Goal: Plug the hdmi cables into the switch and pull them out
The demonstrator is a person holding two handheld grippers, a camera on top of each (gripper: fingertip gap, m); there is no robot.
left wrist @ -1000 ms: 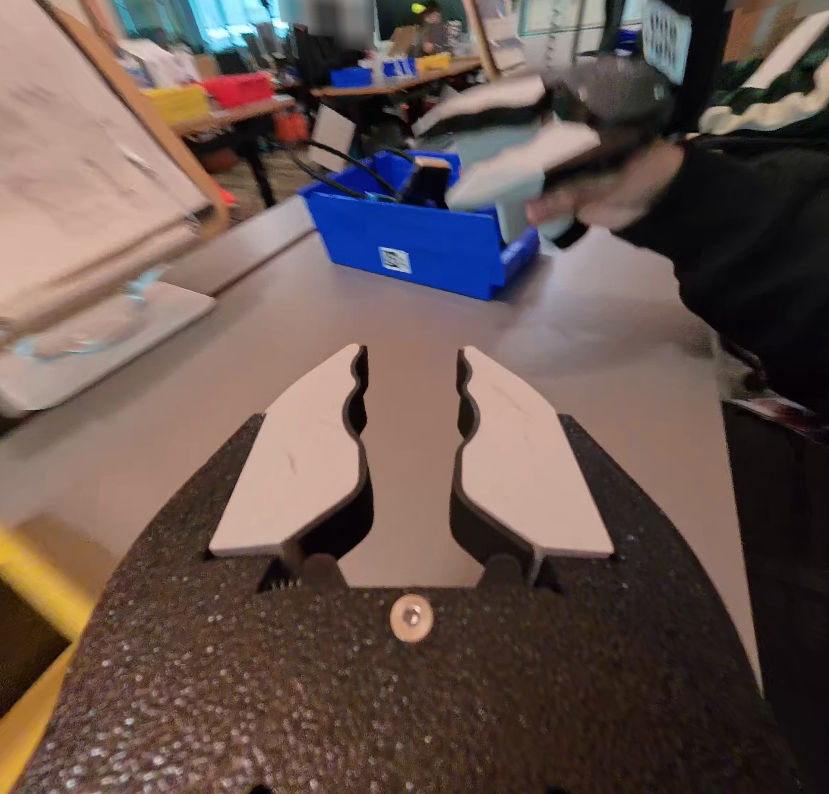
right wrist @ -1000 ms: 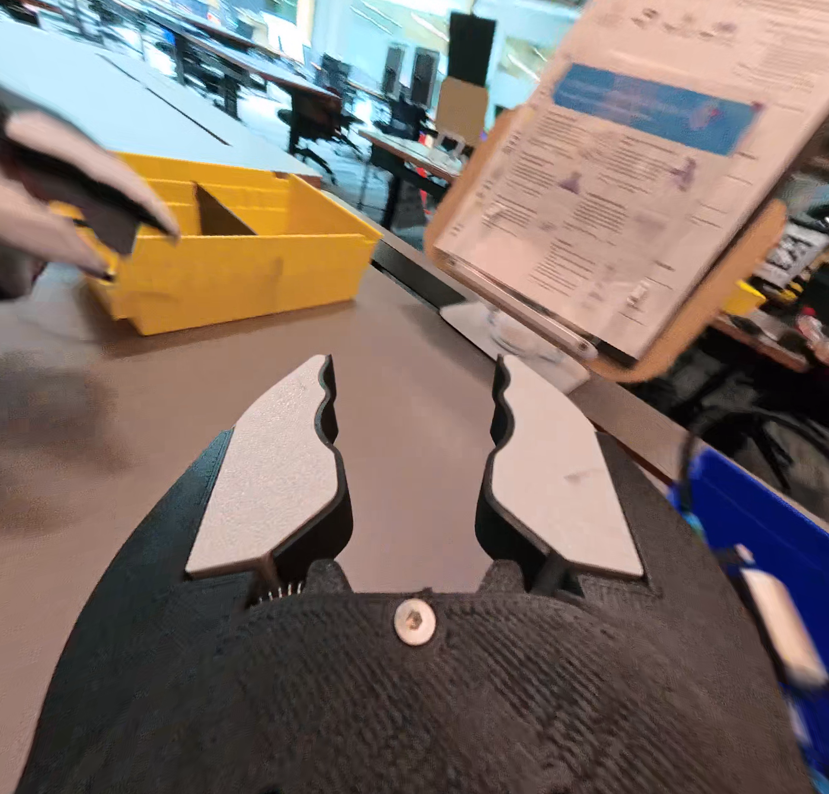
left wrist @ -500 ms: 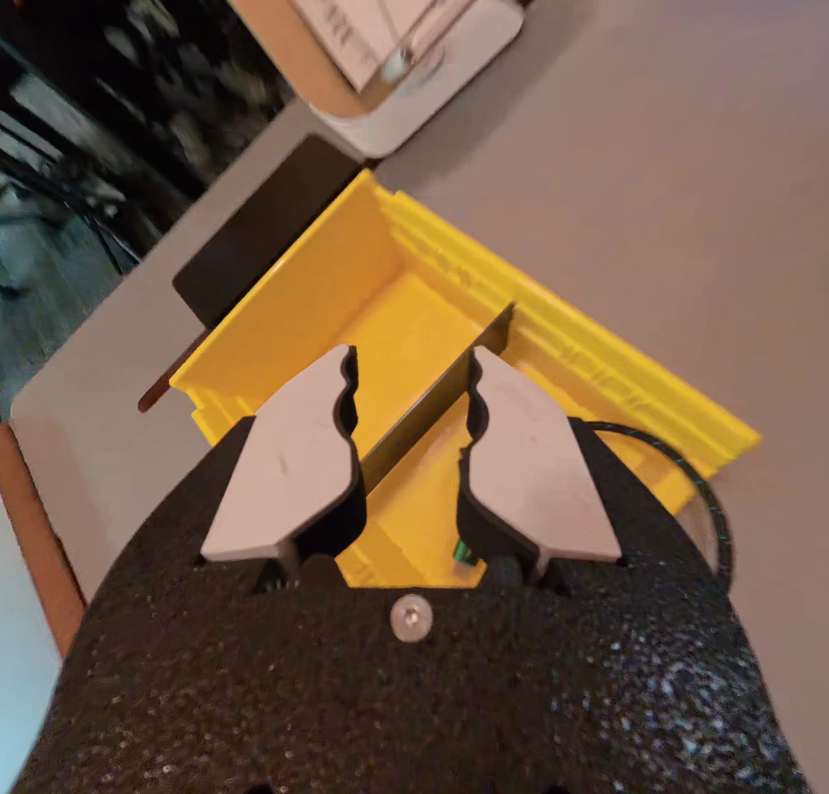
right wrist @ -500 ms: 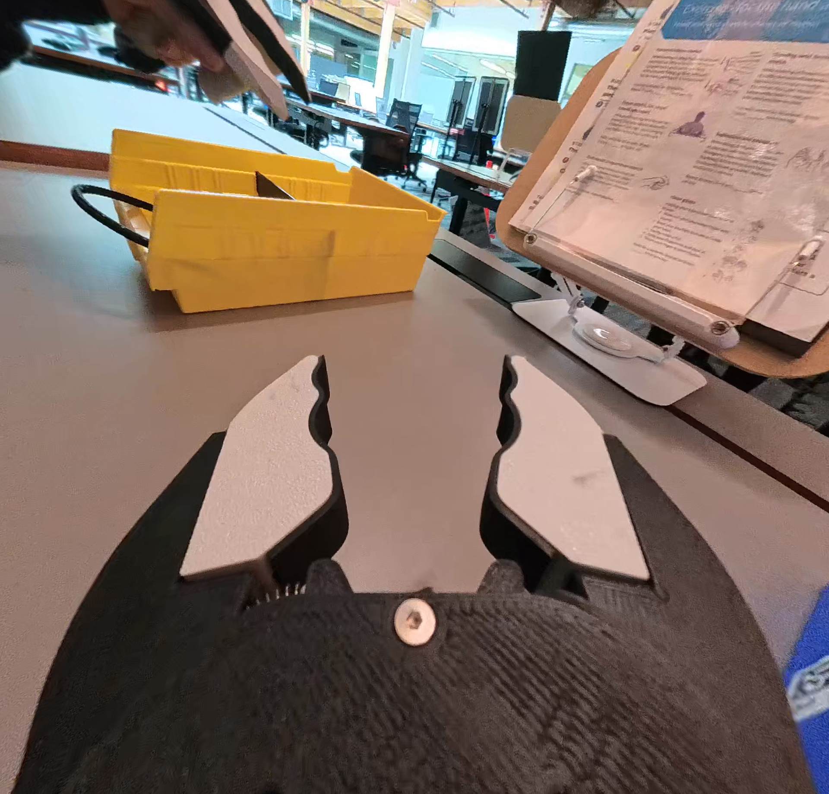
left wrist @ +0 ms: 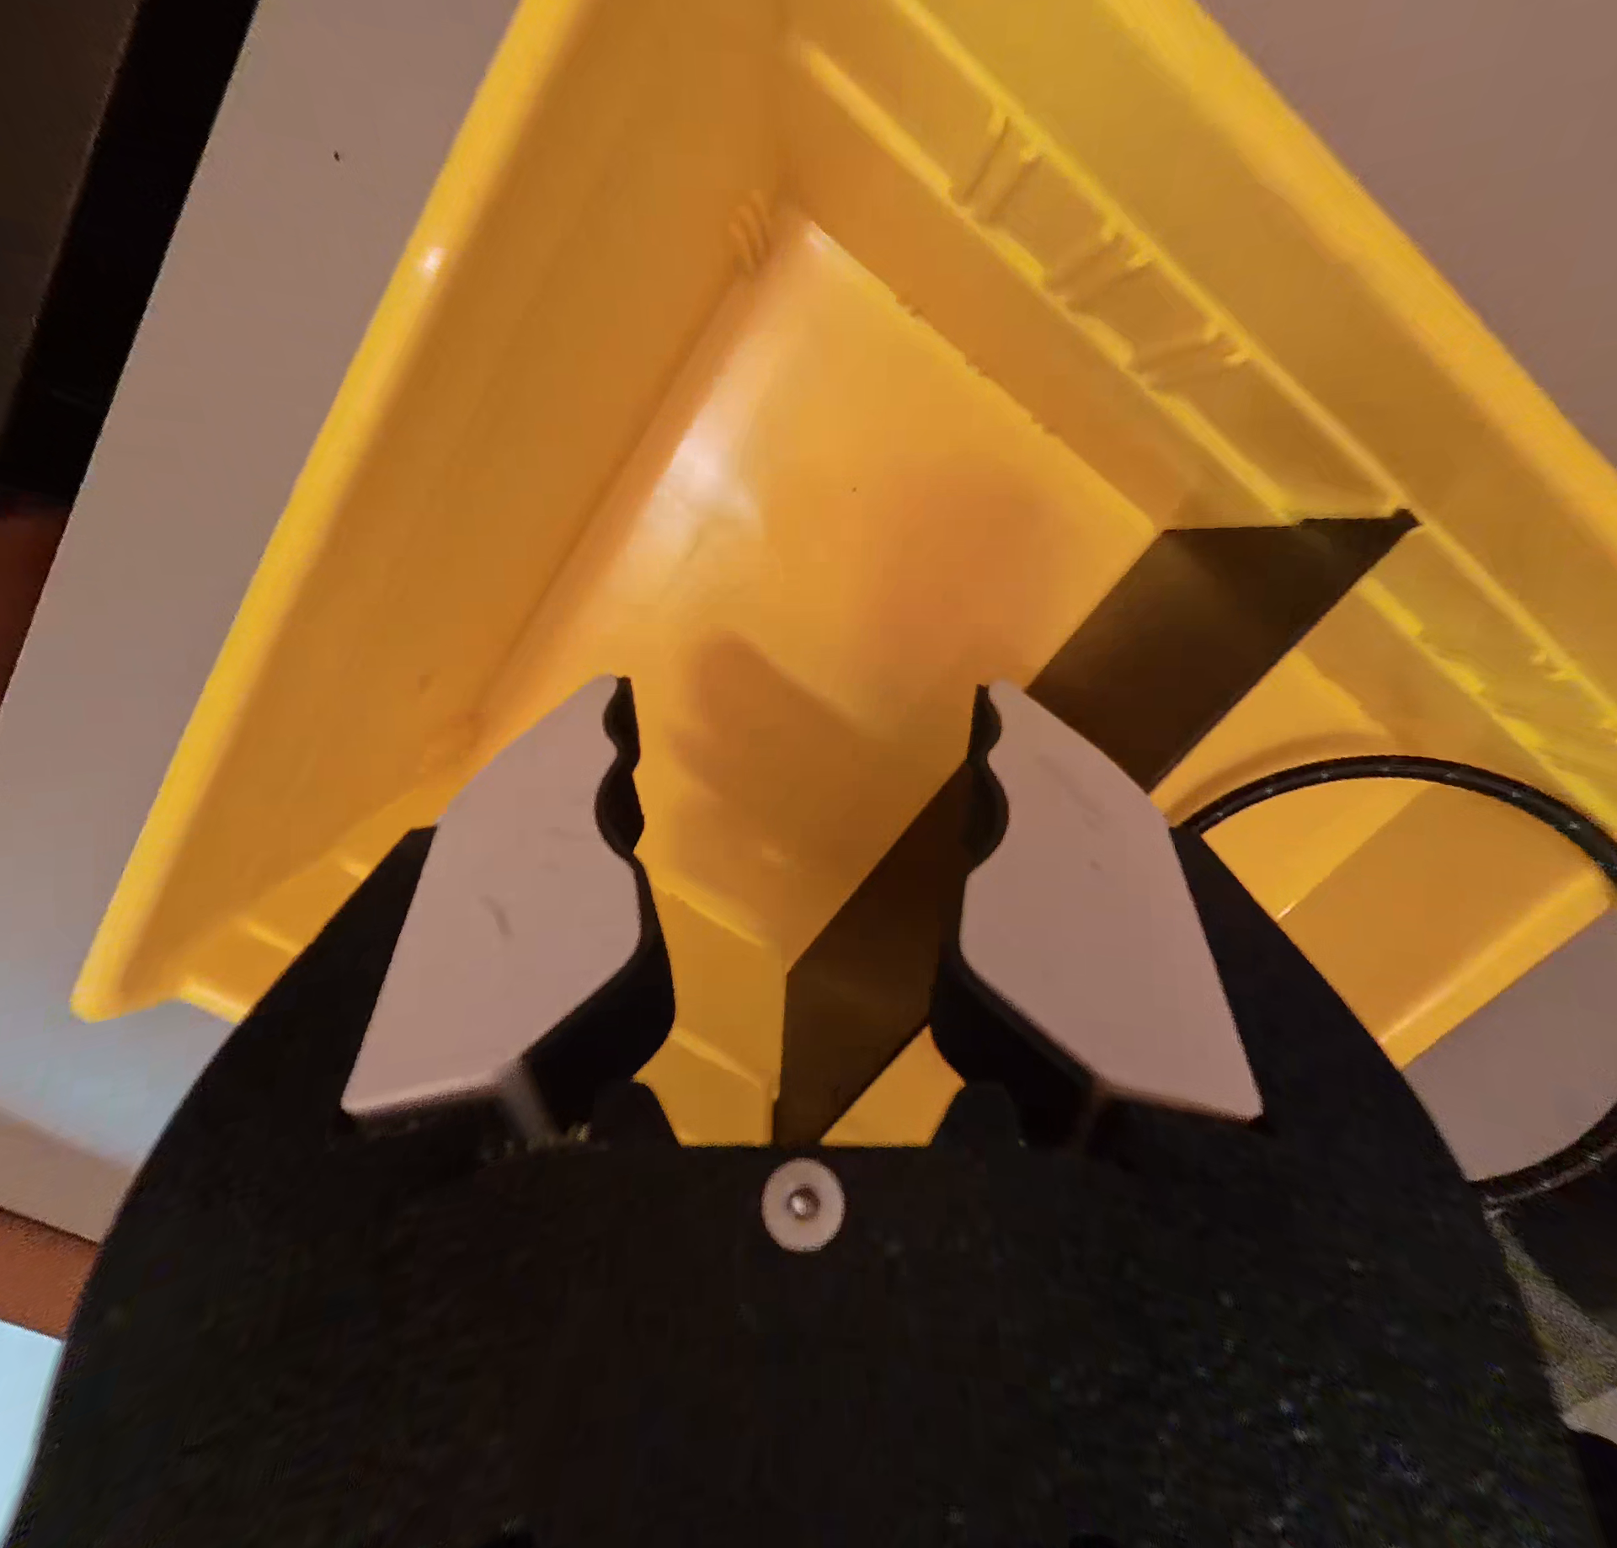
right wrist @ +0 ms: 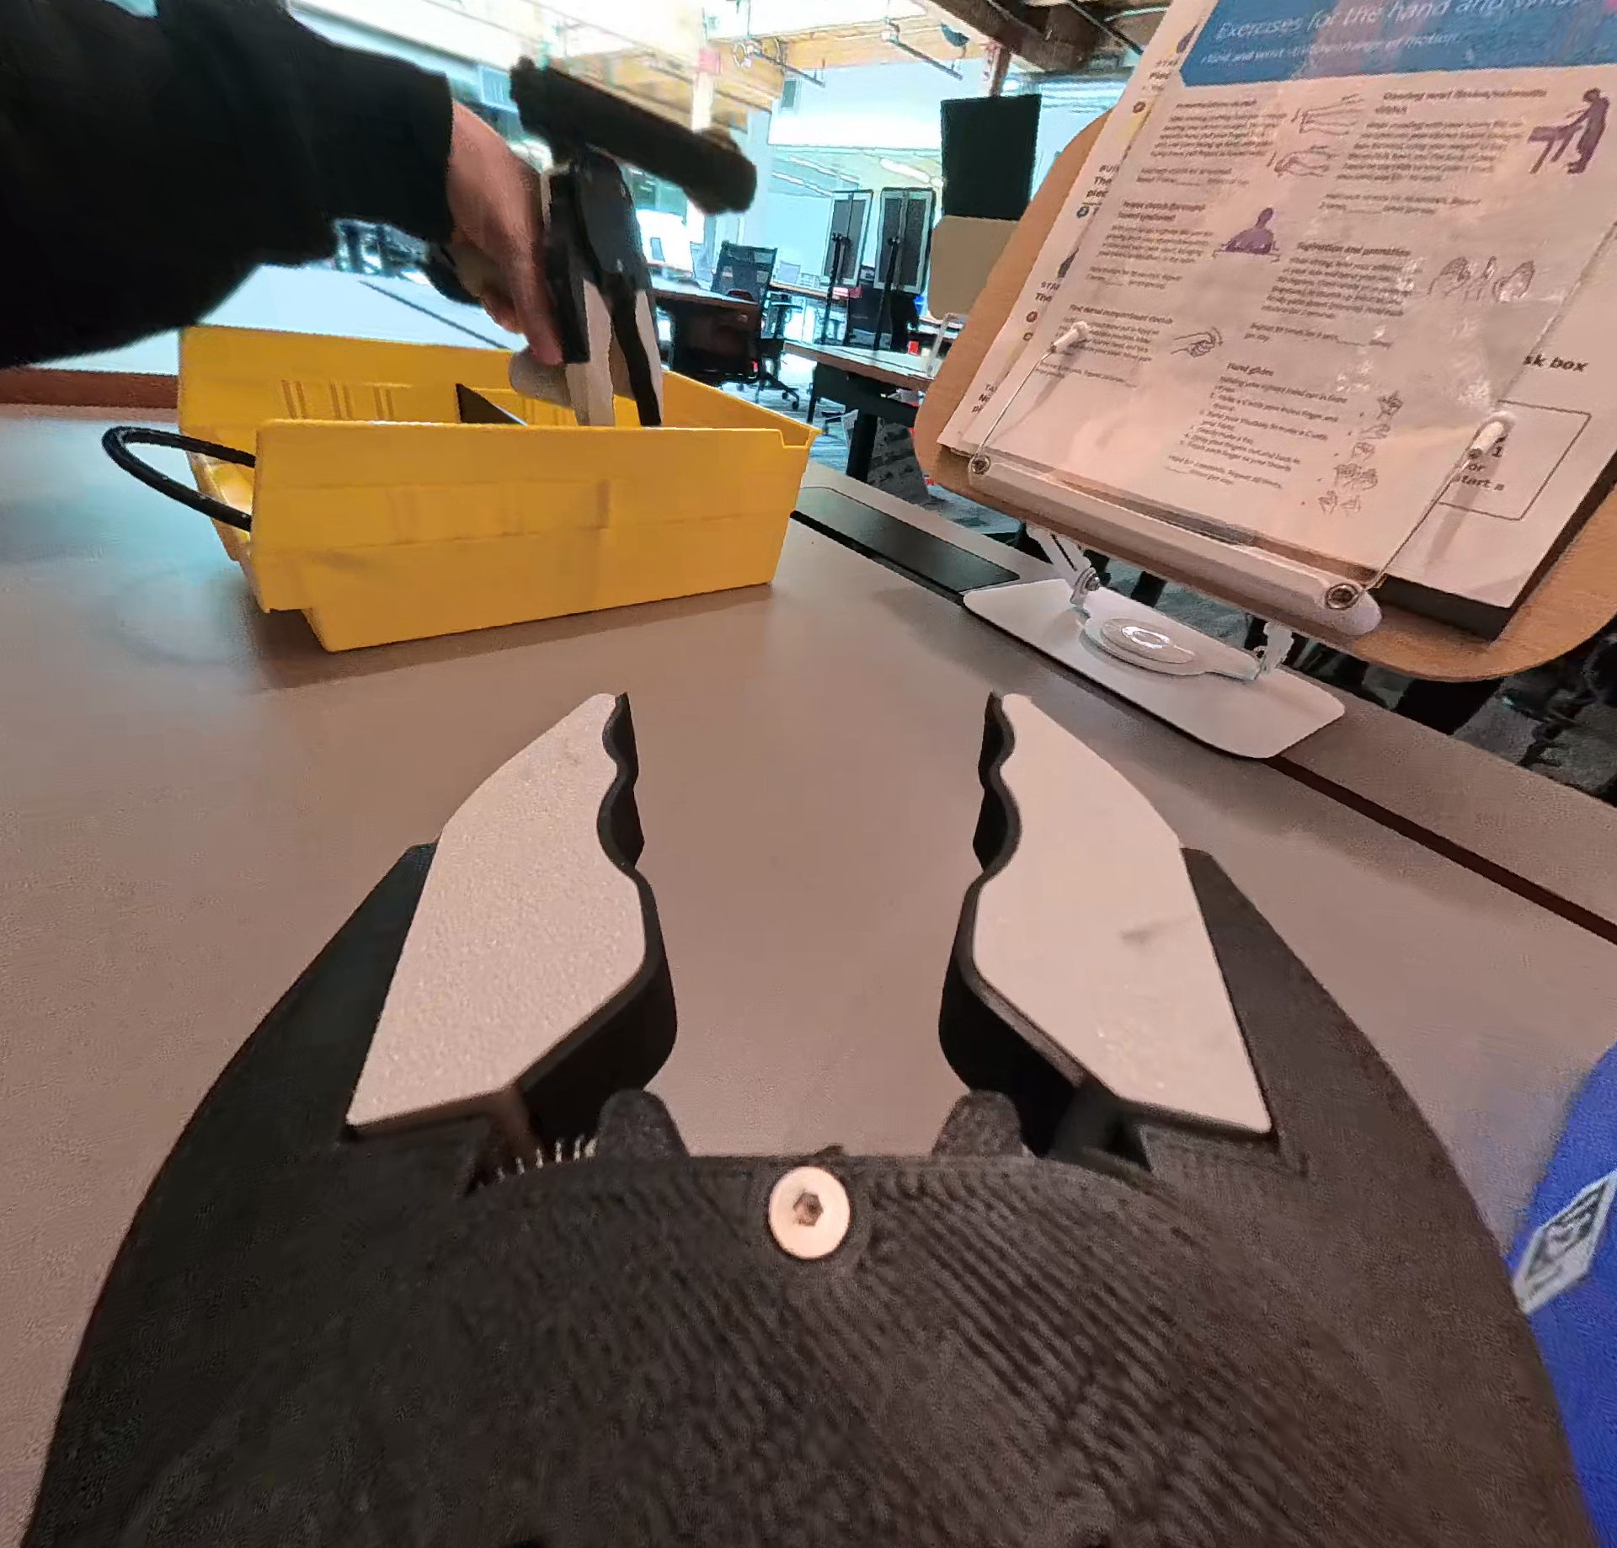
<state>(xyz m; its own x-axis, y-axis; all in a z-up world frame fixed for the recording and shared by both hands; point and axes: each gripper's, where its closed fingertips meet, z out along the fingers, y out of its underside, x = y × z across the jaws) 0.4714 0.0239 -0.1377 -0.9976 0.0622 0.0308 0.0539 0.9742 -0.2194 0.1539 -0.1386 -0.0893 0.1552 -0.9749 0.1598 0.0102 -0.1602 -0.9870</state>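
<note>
Above the yellow bin (left wrist: 560,421) I hold my left gripper (left wrist: 803,701), pointing down into it with its fingers apart and nothing between them. The bin is smooth, shiny plastic, rectangular, with ribbed slots along its long wall. A thin black divider (left wrist: 1164,657) stands across it and makes two compartments. My fingertips are over the nearer-left compartment, whose floor is bare yellow, and the divider passes just behind my right finger (left wrist: 1076,911). The finger plates are flat, pale grey and matte, with wavy inner edges, and they sit in a rough black printed body.

A black cable (left wrist: 1487,793) curves in a round loop at the right edge, in the other compartment beyond the divider, well apart from my fingertips. I cannot see its plug or the switch.

From the right wrist view, the same cable (right wrist: 166,478) loops out over the bin's left end (right wrist: 525,526), and the left gripper (right wrist: 612,386) dips inside, held by a hand (right wrist: 494,263) in a black sleeve. My right gripper (right wrist: 805,718) hovers low over the smooth grey table (right wrist: 175,806), fingers wide apart and empty. A wooden stand (right wrist: 989,316) with a printed sheet leans at the right on a white metal base, and a blue bin's corner (right wrist: 1575,1226) shows beside me.
</note>
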